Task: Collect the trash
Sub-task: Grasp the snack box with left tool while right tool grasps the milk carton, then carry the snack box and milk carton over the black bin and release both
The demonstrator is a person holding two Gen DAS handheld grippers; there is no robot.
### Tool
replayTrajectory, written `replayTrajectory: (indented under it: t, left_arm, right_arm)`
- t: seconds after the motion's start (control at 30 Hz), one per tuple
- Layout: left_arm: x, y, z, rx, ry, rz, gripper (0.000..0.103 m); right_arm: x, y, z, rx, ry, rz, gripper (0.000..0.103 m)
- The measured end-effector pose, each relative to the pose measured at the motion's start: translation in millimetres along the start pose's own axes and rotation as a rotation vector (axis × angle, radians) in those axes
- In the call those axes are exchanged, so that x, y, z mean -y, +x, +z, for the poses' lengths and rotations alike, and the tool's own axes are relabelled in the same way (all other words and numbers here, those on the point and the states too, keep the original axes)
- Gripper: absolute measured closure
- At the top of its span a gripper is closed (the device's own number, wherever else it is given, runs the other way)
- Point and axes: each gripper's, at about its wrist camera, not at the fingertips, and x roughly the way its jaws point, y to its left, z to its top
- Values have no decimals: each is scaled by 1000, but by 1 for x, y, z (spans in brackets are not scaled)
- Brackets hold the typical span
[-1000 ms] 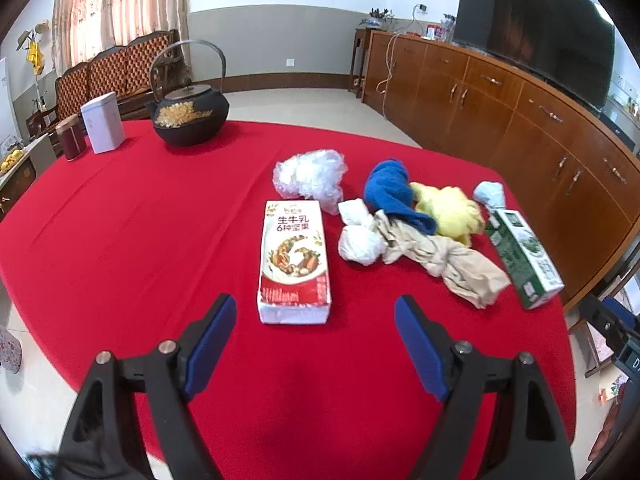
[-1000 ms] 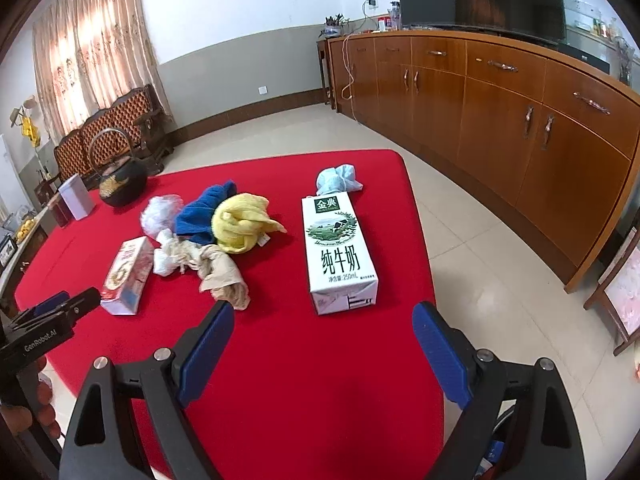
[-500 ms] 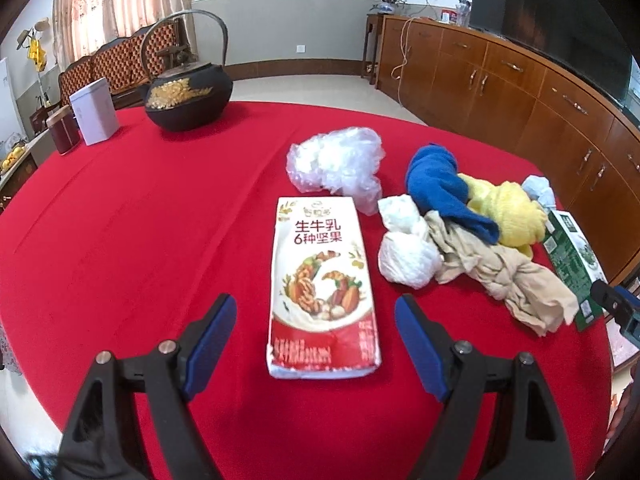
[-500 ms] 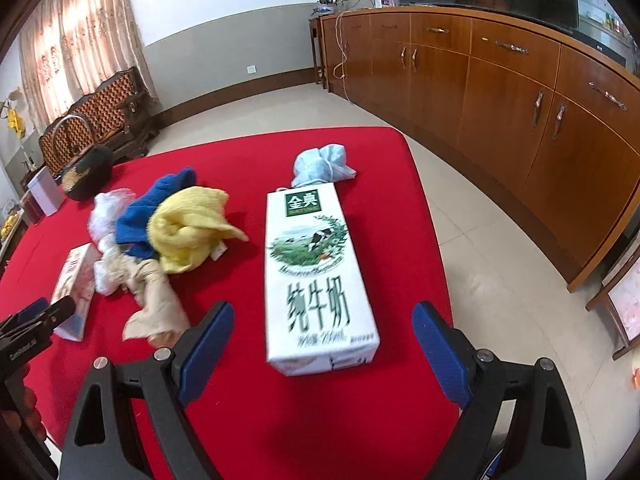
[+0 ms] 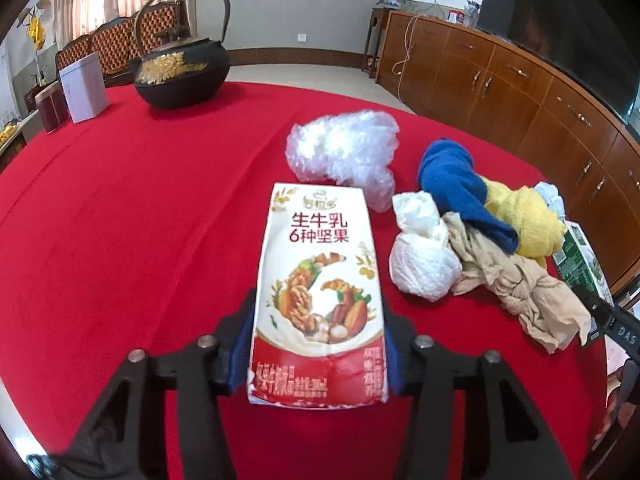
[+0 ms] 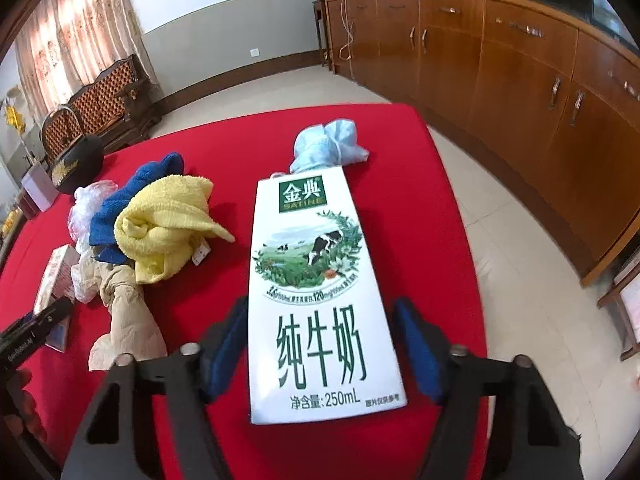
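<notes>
Both descended | left gripper (image 5: 316,354) closing around nut-milk carton (image 5: 318,292) | right gripper (image 6: 320,354) closing around milk carton (image 6: 320,292)

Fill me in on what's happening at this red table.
A person with a gripper in each hand is collecting trash. The left gripper straddles the nut milk carton, jaws closing, pads at its sides. The right gripper is closing around the green-and-white milk carton; a gap shows at its right side. Both cartons lie flat on the red tablecloth. The crumpled plastic bag, tissue wad and cloths lie untouched.
</notes>
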Motion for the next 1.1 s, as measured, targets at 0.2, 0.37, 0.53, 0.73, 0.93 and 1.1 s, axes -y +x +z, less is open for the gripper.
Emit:
replayTrajectory:
  t: [0.2,0.37,0.53,0.73,0.93,1.1]
  left_arm:
    - [0,-1,1,8,10,-8,51]
    - [1,-16,-6,51,25,-4,51]
    - [2,-31,-16,52,43,-16,51]
    - [12,-53,-28,59,70,-49,52]
    - [24,-62,-42,41,90,-74,52]
    - [29,-60,-53,12,105,-67,52]
  right_arm:
    - [-2,1,1,0,1,11,44]
    - [-6,-12,-7,30,-9,20,44]
    - [-5,-33,-20,47,6,43,45]
    - [-2,-65,-45,59,28,62,45]
    - [0,-88,-70,58,49,69,45]
    - [1,-96,-89,46,62,67,45]
